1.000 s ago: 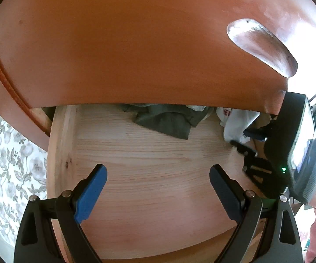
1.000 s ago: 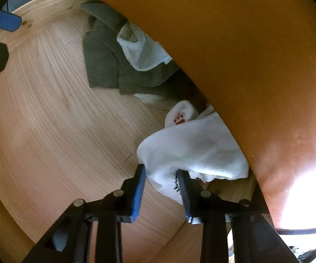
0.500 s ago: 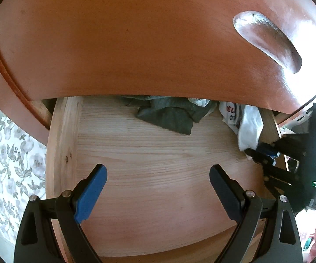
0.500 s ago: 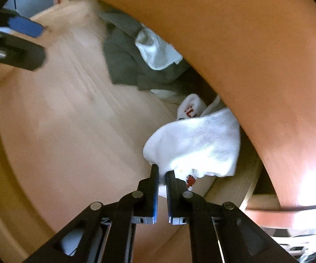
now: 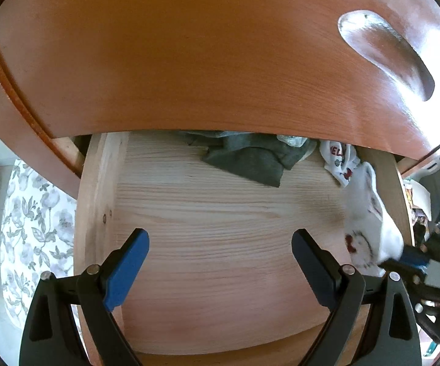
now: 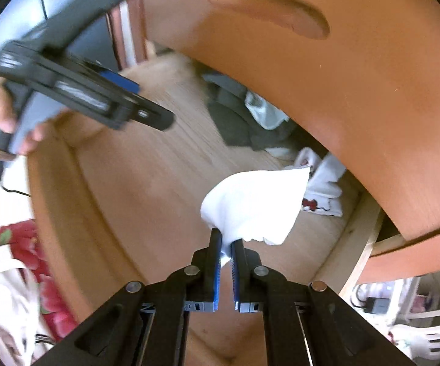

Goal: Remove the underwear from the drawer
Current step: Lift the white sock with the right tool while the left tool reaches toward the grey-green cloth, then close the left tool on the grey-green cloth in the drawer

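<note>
Dark green clothes [image 5: 250, 161] half hidden under upper drawer front [image 5: 189, 61]; left gripper [image 6: 134, 97] motion-blurred, upper left, right view.

Black tongs [image 6: 225, 244] with blue pads [image 5: 127, 270]; silver screws [image 6: 191, 270]; thin black cable [image 6: 14, 191].

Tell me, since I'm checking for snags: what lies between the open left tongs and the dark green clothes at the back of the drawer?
Only the bare drawer floor; the left wrist view shows nothing between the left tongs and the green clothes.
</note>
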`<state>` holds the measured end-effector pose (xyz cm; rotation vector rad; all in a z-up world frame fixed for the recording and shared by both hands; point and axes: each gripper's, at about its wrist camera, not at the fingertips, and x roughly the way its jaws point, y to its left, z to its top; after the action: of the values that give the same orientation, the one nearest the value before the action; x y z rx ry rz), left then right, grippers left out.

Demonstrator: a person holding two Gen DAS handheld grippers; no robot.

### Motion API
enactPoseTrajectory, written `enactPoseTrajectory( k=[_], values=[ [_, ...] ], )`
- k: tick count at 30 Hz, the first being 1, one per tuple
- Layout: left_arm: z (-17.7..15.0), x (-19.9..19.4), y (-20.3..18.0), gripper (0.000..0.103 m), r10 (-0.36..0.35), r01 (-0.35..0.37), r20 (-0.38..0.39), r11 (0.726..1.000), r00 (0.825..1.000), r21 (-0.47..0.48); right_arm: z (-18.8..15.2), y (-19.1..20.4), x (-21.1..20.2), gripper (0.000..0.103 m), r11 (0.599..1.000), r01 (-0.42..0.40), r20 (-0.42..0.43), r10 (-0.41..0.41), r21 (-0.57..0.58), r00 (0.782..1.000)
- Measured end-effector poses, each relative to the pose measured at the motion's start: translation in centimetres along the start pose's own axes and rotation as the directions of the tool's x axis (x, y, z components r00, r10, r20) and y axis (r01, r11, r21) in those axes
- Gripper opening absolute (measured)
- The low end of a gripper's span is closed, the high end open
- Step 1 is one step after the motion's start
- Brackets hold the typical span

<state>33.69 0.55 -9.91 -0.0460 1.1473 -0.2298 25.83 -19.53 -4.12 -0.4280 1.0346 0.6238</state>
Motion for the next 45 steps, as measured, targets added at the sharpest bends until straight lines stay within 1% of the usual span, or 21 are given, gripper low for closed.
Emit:
enactPoseTrajectory(
  k=[1, 3, 6, 10, 15, 19, 20, 21, 23, 26, 29, 30, 31, 33, 36, 37, 38, 40, 42, 43, 45],
  values=[
    [0.0, 0.2, -0.1, 0.095, 0.005, -0.005, -0.001, 1.0, 1.0, -0.008, -0.1, 0.8, -0.4, 0.006, 1.0, -0.011, 0.013, 0.011, 0.008, 1.0],
    [0.0, 0.2, -0.1, 0.095, 0.012, -0.012, 0.0, 1.0, 1.0, -0.027, -1.2, 0.3, -0.9, 0.006, 0.999, -0.026, 0.039, 0.024, 0.035, 0.999],
    [0.0, 0.2, -0.2, 0.095, 0.011, -0.011, 0.001, 0.998, 1.0, -0.057, -1.9, -0.2, -0.7, 0.006, 0.996, -0.009, 0.059, 0.004, 0.084, 0.998],
    [0.1, 0.5, 0.2, 0.095, 0.003, -0.003, -0.003, 0.987, 1.0, -0.159, -2.8, -1.7, -1.9, 0.006, 0.991, 0.011, 0.084, -0.023, 0.136, 0.996],
    [0.5, 0.7, 0.6, 0.095, -0.039, 0.047, 0.034, 0.95, 0.999, -0.309, -3.8, -2.3, -2.7, 0.006, 0.987, 0.005, 0.109, -0.023, 0.161, 0.994],
    [0.4, 1.1, 0.9, 0.094, -0.076, 0.094, 0.06, 0.897, 0.995, -0.431, -4.4, -2.5, -2.7, 0.006, 0.985, -0.003, 0.122, -0.018, 0.172, 0.992],
    [0.4, 1.3, 0.7, 0.091, -0.079, 0.098, 0.062, 0.89, 0.995, -0.444, -4.6, -2.6, -2.8, 0.006, 0.985, -0.004, 0.123, -0.018, 0.175, 0.992],
    [0.4, 1.5, 0.5, 0.084, -0.076, 0.095, 0.061, 0.89, 0.995, -0.447, -4.8, -2.7, -2.8, 0.006, 0.984, -0.007, 0.126, -0.016, 0.18, 0.992],
    [0.7, 1.9, 0.0, 0.079, -0.064, 0.081, 0.052, 0.892, 0.997, -0.444, -5.0, -2.9, -2.8, 0.006, 0.982, -0.015, 0.131, -0.01, 0.187, 0.991],
    [1.1, 2.4, -0.3, 0.079, -0.09, 0.115, 0.074, 0.871, 0.993, -0.477, -5.2, -3.1, -3.0, 0.006, 0.98, -0.025, 0.137, -0.002, 0.196, 0.991],
    [1.2, 3.2, -0.3, 0.079, -0.078, 0.1, 0.065, 0.853, 0.995, -0.513, -5.5, -3.2, -3.0, 0.006, 0.978, -0.038, 0.145, 0.008, 0.205, 0.989],
    [1.2, 3.4, -0.3, 0.078, -0.078, 0.1, 0.065, 0.841, 0.995, -0.531, -5.6, -3.2, -3.0, 0.006, 0.978, -0.041, 0.147, 0.011, 0.206, 0.989],
    [1.0, 3.8, 0.0, 0.076, -0.095, 0.116, 0.067, 0.816, 0.993, -0.566, -5.7, -3.3, -2.9, 0.006, 0.978, -0.044, 0.148, 0.013, 0.206, 0.989],
    [0.6, 4.3, 0.4, 0.072, -0.116, 0.139, 0.077, 0.779, 0.99, -0.612, -5.9, -3.5, -2.8, 0.006, 0.977, -0.048, 0.15, 0.017, 0.208, 0.989],
    [0.1, 5.1, 0.6, 0.07, -0.159, 0.181, 0.095, 0.715, 0.983, -0.675, -6.1, -3.9, -2.9, 0.006, 0.974, -0.055, 0.152, 0.022, 0.218, 0.988],
    [0.0, 4.9, 0.7, 0.069, -0.153, 0.196, 0.123, 0.694, 0.98, -0.693, -6.1, -4.0, -2.8, 0.006, 0.973, -0.057, 0.153, 0.023, 0.222, 0.988],
    [-0.1, 5.1, 0.8, 0.067, -0.164, 0.201, 0.121, 0.682, 0.979, -0.703, -6.1, -4.1, -2.7, 0.006, 0.972, -0.06, 0.154, 0.025, 0.226, 0.988],
    [-0.5, 5.0, 0.5, 0.065, -0.151, 0.204, 0.138, 0.663, 0.979, -0.72, -6.2, -4.3, -2.7, 0.006, 0.971, -0.064, 0.155, 0.028, 0.23, 0.987],
    [-1.1, 4.8, 0.5, 0.062, -0.143, 0.216, 0.162, 0.631, 0.976, -0.746, -6.4, -4.3, -2.6, 0.006, 0.971, -0.066, 0.155, 0.031, 0.228, 0.987],
    [-1.2, 4.7, 0.5, 0.062, -0.136, 0.212, 0.163, 0.625, 0.977, -0.751, -6.4, -4.3, -2.5, 0.006, 0.971, -0.068, 0.155, 0.032, 0.228, 0.987],
    [-1.1, 4.7, 0.2, 0.057, -0.137, 0.21, 0.159, 0.633, 0.978, -0.745, -6.6, -4.3, -2.4, 0.006, 0.971, -0.071, 0.155, 0.036, 0.229, 0.987]
  ],
)
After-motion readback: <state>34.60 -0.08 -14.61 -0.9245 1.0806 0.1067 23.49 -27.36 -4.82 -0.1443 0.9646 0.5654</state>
